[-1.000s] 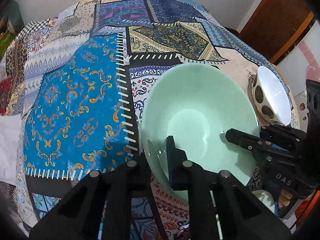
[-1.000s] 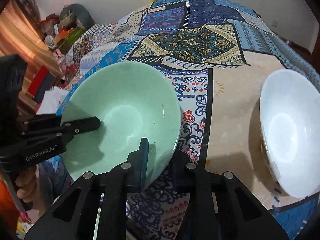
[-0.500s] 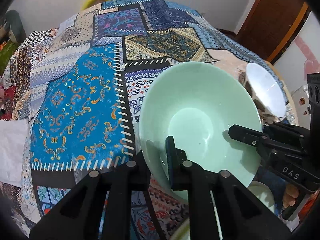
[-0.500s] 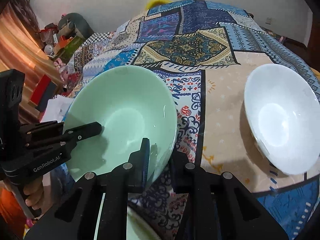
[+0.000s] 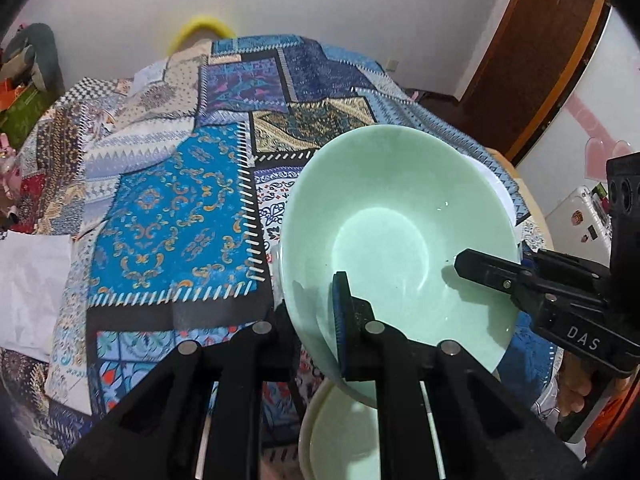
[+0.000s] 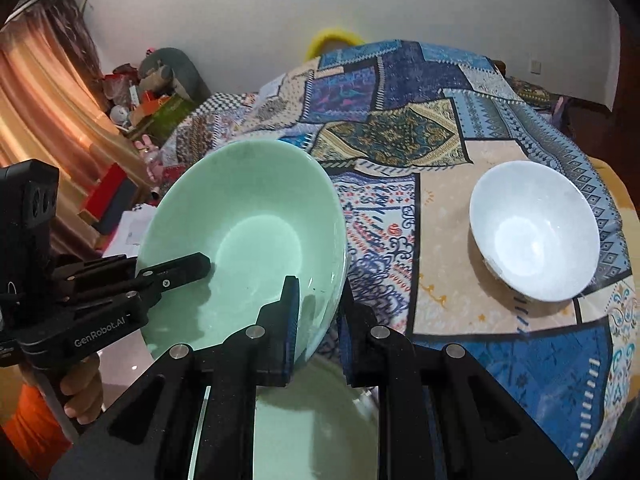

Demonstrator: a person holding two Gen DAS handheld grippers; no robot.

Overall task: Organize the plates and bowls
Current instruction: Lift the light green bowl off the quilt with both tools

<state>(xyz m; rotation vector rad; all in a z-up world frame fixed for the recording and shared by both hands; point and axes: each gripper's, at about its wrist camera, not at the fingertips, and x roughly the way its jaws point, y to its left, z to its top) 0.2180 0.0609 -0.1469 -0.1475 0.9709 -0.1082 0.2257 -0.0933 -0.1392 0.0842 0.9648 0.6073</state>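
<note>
Left wrist view:
Left gripper [image 5: 316, 320]: I've got it clamped on the near rim of the green bowl [image 5: 396, 236], one finger inside, one under the outer wall.
Right gripper [image 5: 480, 268]: comes in from the right of the bowl, one finger lying inside the wall; outer finger hidden here.
Bowl location: held up off the patchwork cloth [image 5: 172, 224], right above a second pale green dish [image 5: 344, 436] at the bottom edge.
White bowl [image 5: 500, 192]: only a sliver shows behind the green bowl's far rim.

Right wrist view:
Right gripper [image 6: 318, 324]: closed on the green bowl's [image 6: 248, 240] rim, wall pinched between both fingers.
Left gripper [image 6: 176, 268]: one finger inside the bowl on the opposite side; grip looks closed but outer finger not clear here.
Lower dish [image 6: 316, 420]: directly under the green bowl, apart from it as far as I can tell.
White bowl [image 6: 532, 236]: sits on the cloth, well to the right of the green bowl.

Orientation: bowl mouth faces up, tipped toward the cameras; round, so no long axis, its central axis leans a bit off vertical.
Step, my guess: nesting the green bowl into the dish below.
How to do it well: I'd level the rim first, move both grippers down together, centre over the dish, release only once seated.
</note>
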